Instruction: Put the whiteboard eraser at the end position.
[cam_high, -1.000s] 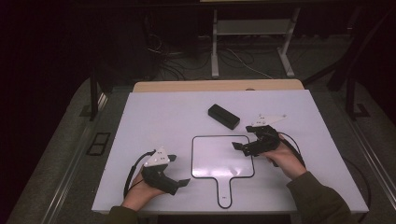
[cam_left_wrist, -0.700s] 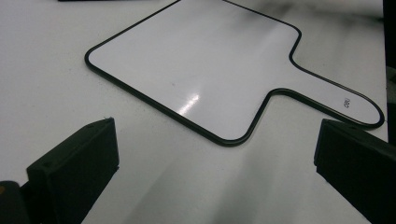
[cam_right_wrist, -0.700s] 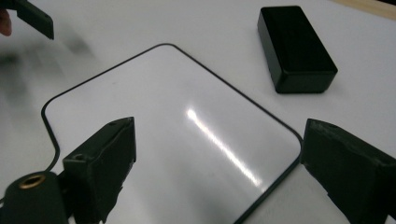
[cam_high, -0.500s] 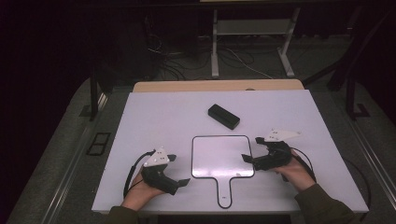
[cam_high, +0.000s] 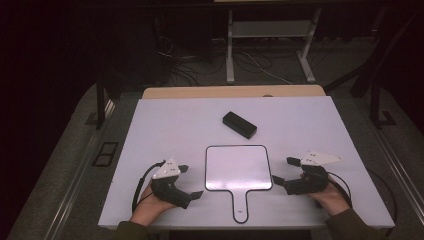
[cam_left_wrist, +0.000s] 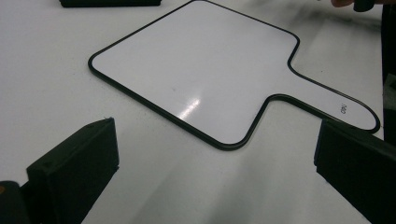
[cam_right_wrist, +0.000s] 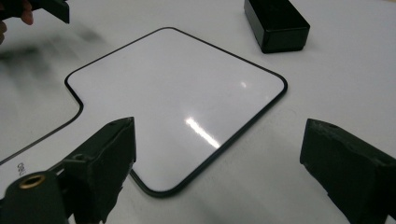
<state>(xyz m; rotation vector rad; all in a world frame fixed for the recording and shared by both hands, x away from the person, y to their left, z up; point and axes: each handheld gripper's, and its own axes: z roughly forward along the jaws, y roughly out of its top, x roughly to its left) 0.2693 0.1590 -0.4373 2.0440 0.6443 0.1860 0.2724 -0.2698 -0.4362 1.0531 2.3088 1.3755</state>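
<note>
Now both grippers, left (cam_high: 192, 182) and right (cam_high: 286, 171), rest with fingers released beside the whiteboard (cam_high: 238, 167); next, probably, one must grasp its edge.

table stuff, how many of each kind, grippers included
paddle whiteboard: 1
black block: 1
grippers: 2, left gripper and right gripper
total: 4

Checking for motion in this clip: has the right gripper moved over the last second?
Yes. The right gripper has drawn back from near the black box toward the table's near edge, and sits beside the paddle board's right edge, jaws open.
</note>
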